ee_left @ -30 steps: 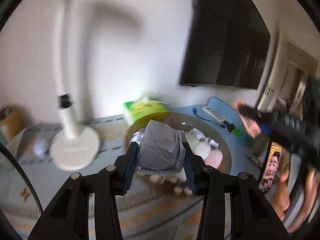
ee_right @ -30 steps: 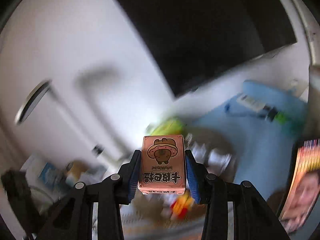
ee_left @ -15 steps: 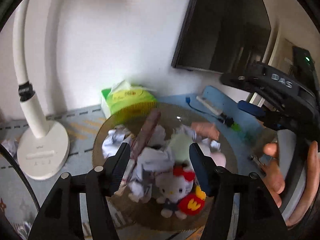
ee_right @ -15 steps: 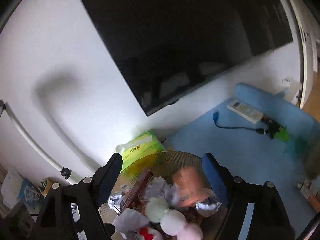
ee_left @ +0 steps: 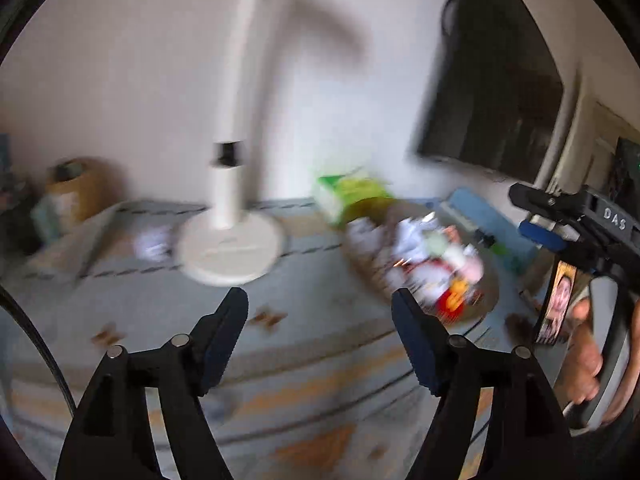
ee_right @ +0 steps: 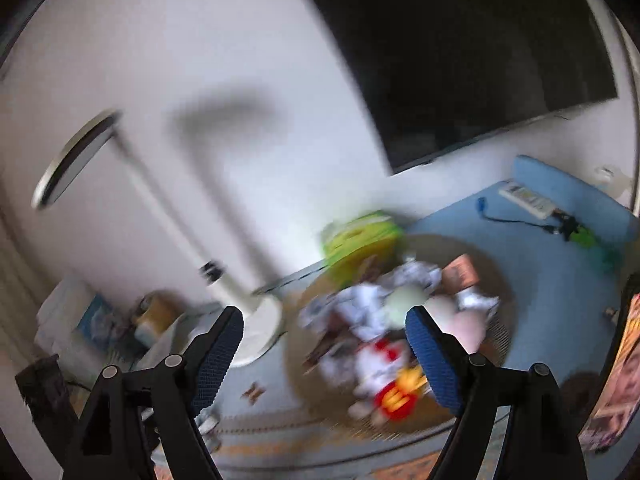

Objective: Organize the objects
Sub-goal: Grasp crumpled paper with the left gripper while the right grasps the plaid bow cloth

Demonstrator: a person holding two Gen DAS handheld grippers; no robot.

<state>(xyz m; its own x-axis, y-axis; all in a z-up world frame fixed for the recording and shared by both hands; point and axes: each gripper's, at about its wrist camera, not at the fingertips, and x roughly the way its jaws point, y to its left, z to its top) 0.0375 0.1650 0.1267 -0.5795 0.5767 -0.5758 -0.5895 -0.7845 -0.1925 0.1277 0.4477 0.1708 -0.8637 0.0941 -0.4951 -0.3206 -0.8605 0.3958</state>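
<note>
A round woven tray (ee_right: 502, 276) on the table holds crumpled paper, a pink card box (ee_right: 460, 276), a plush cat toy (ee_right: 384, 376) and pale round toys. It shows blurred in the left wrist view (ee_left: 486, 292). My left gripper (ee_left: 320, 320) is open and empty, above the patterned cloth left of the tray. My right gripper (ee_right: 324, 344) is open and empty, over the tray's near left side. The right gripper's body (ee_left: 580, 224) shows at the right edge of the left wrist view.
A white desk lamp base (ee_left: 230, 252) stands left of the tray, a green tissue box (ee_right: 360, 240) behind it. A crumpled paper (ee_left: 154, 242) lies by the lamp. A remote (ee_right: 528, 198) and cable lie on a blue mat at right. A magazine (ee_right: 616, 384) stands at the right edge.
Both grippers opened and dropped their loads into the tray: the folded paper from the left, the pink card box from the right. Both have since pulled back and swung left.
</note>
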